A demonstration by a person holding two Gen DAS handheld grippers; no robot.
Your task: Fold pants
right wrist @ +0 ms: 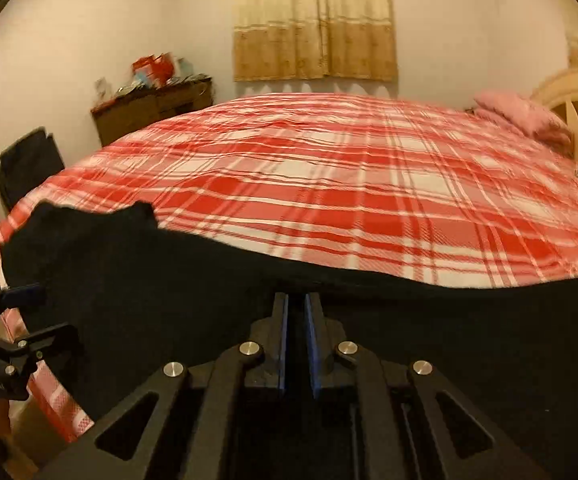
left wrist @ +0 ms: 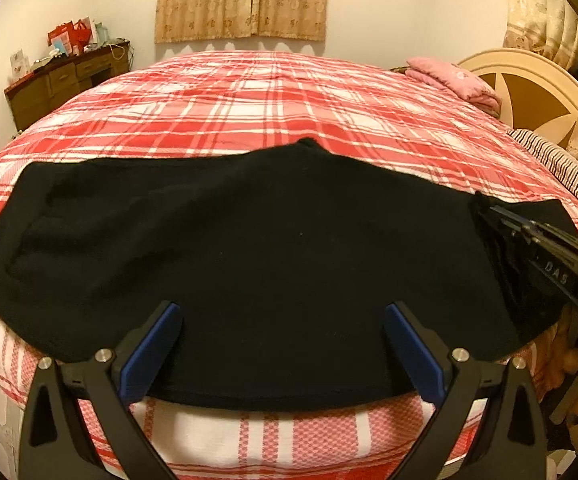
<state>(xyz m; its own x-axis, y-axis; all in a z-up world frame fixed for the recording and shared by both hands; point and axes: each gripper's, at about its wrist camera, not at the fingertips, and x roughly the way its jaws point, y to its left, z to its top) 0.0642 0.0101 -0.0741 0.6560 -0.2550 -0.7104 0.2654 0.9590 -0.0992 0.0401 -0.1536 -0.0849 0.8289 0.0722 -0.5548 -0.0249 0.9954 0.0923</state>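
Observation:
Black pants lie spread across the near edge of a bed with a red and white plaid cover. My left gripper is open, its blue-padded fingers wide apart over the near hem of the pants. My right gripper is nearly closed, pinching the black pants at their right part and lifting a fold. It shows at the right edge of the left wrist view. The left gripper shows at the left edge of the right wrist view.
A pink pillow and a cream headboard are at the bed's right end. A brown dresser with clutter stands by the far wall under a beige curtain. A dark chair stands left of the bed.

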